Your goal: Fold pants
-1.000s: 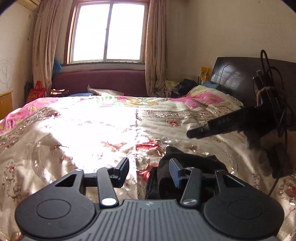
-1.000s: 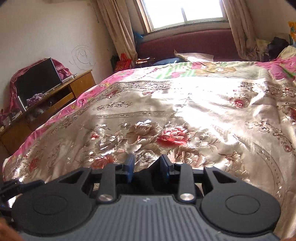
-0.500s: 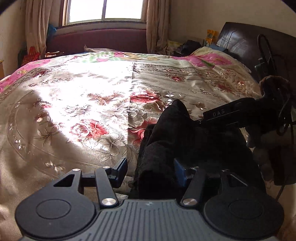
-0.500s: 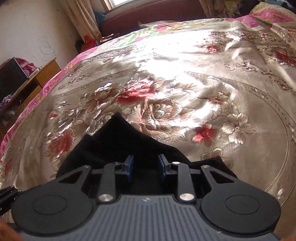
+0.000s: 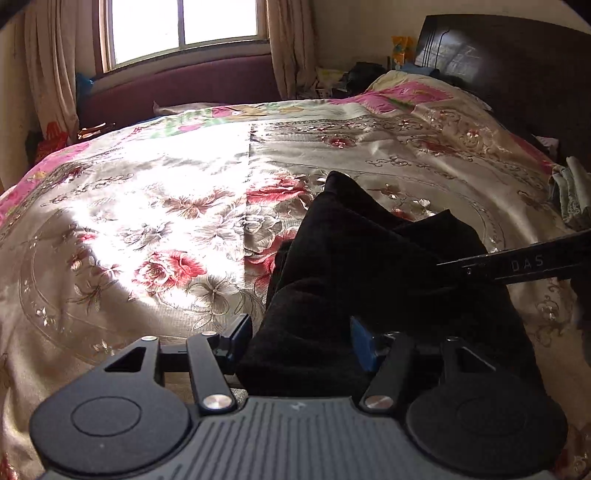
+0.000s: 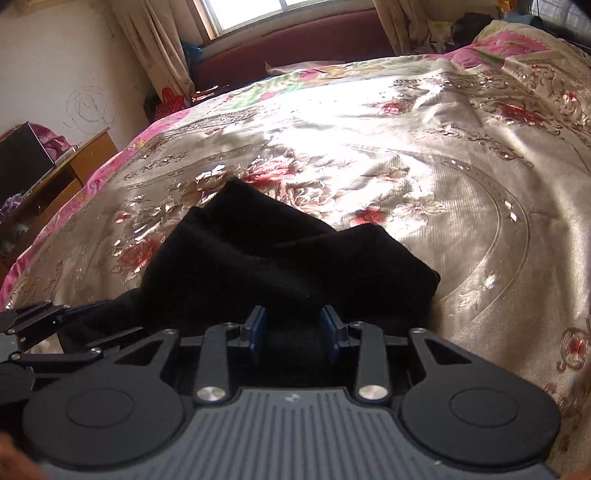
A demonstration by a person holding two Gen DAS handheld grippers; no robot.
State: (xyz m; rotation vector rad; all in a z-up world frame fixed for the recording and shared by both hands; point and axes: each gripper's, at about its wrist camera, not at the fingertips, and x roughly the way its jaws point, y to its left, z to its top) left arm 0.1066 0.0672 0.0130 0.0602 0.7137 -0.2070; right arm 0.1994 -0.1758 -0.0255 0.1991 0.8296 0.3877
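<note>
The black pants (image 5: 369, 266) lie bunched on the floral satin bedspread (image 5: 147, 221). My left gripper (image 5: 301, 341) is open, with a fold of the pants lying between its fingers. My right gripper (image 6: 293, 332) is shut on the near edge of the pants (image 6: 280, 258), cloth filling the gap between its blue pads. The right gripper's side also shows at the right of the left wrist view (image 5: 517, 264), touching the pants. The left gripper's fingers (image 6: 33, 317) show at the left edge of the right wrist view.
A dark headboard (image 5: 509, 62) stands at the right. A window (image 5: 184, 29) with curtains and a maroon bench (image 5: 184, 88) are beyond the bed. A wooden cabinet (image 6: 74, 166) stands left of the bed. Folded cloth (image 5: 572, 192) lies at the bed's right edge.
Both grippers have drawn the pants back toward me over the bedspread, so more black cloth now lies spread ahead. The left jaws stay open; the right stays closed on the cloth.
</note>
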